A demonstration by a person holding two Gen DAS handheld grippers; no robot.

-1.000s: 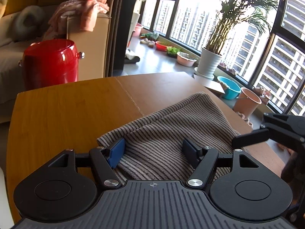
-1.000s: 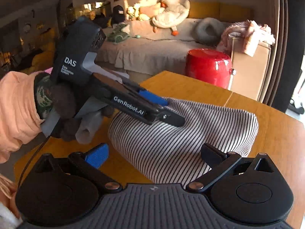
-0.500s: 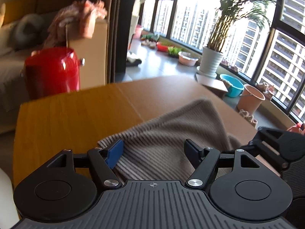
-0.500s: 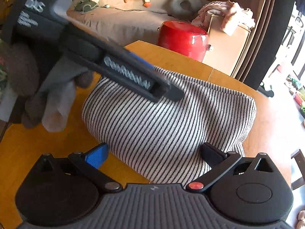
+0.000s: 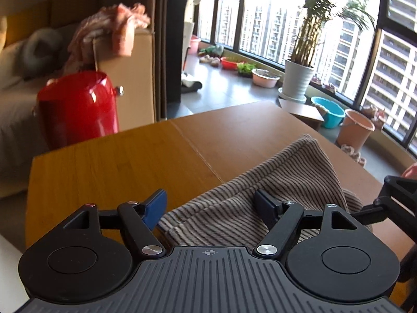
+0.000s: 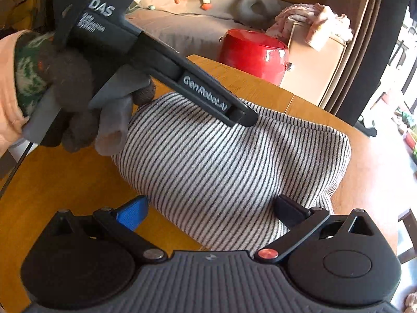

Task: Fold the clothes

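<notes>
Both claws wide over folded striped cloth; risks = fold slumping, cloth sliding on table.

The grey-and-black striped knit garment (image 6: 234,172) lies as a rounded folded bundle on the orange-brown wooden table (image 5: 109,167), nr the middle-right edge. Left claw (image 5: 210,203) has its jaws opening, cloth edge betw them but pads not pressing, holds nothing. Right claw (image 6: 211,210) jaws spread wide astride the nr edge, also gripping nothing. Risks, my read: w/ both released, the puffy top layer could spring back & undo the fold. If either pad drags when pulling away, it may snag the knit & skew the bundle. Far corner sits close to table edge, so a push could tip it off. Claws close together, could knock. Glossy red round bin (image 5: 78,109) beyond table, no issue.
</notes>
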